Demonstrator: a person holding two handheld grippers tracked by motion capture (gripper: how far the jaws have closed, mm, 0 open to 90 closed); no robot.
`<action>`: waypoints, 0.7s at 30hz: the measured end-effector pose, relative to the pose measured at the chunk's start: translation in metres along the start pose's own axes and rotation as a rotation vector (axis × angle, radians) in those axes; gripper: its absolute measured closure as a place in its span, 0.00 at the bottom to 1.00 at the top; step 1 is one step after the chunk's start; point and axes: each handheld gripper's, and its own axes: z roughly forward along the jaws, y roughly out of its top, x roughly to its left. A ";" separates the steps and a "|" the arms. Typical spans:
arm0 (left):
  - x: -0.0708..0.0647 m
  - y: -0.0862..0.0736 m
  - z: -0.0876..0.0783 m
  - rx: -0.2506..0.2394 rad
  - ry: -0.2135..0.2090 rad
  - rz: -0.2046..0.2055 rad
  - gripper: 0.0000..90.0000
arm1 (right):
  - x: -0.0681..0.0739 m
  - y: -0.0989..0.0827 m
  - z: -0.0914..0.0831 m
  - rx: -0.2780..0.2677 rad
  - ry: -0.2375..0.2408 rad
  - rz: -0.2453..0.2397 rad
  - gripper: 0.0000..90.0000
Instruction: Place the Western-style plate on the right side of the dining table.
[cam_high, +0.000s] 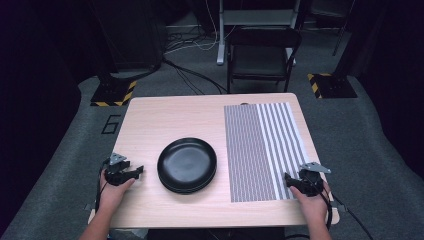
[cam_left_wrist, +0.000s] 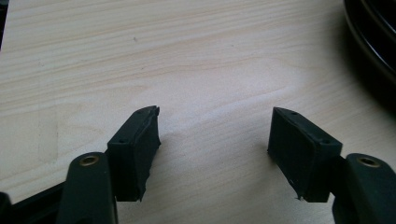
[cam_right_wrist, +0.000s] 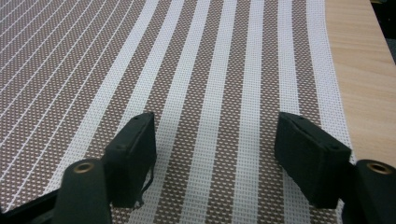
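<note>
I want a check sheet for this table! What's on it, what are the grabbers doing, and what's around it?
Surface: light wooden table, bare at its left and far parts.
Job's things: stack of black plates near the middle; striped placemat lying flat on the right half.
Clutter: nothing seen.
Grippers: left hand-held gripper rests on bare wood left of the plates, jaws apart, nothing between them. Right hand-held gripper sits at the placemat's near right corner, jaws apart over the weave, not gripping it.
Cables: one trails from the right hand-held gripper off the table edge; more lie on the floor behind.
Surroundings: grey carpet, black folding chair behind the table, two stands with yellow-black bases.
</note>
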 end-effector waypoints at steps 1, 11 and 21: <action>0.000 0.000 -0.001 0.003 0.002 -0.012 0.42 | -0.001 0.000 -0.001 -0.005 -0.008 0.005 0.39; -0.001 0.003 -0.012 -0.029 -0.020 -0.043 0.45 | 0.009 0.006 -0.010 -0.023 0.015 0.003 0.50; -0.005 0.004 -0.016 -0.017 -0.084 -0.113 0.47 | 0.026 0.013 -0.013 -0.050 0.023 -0.048 0.57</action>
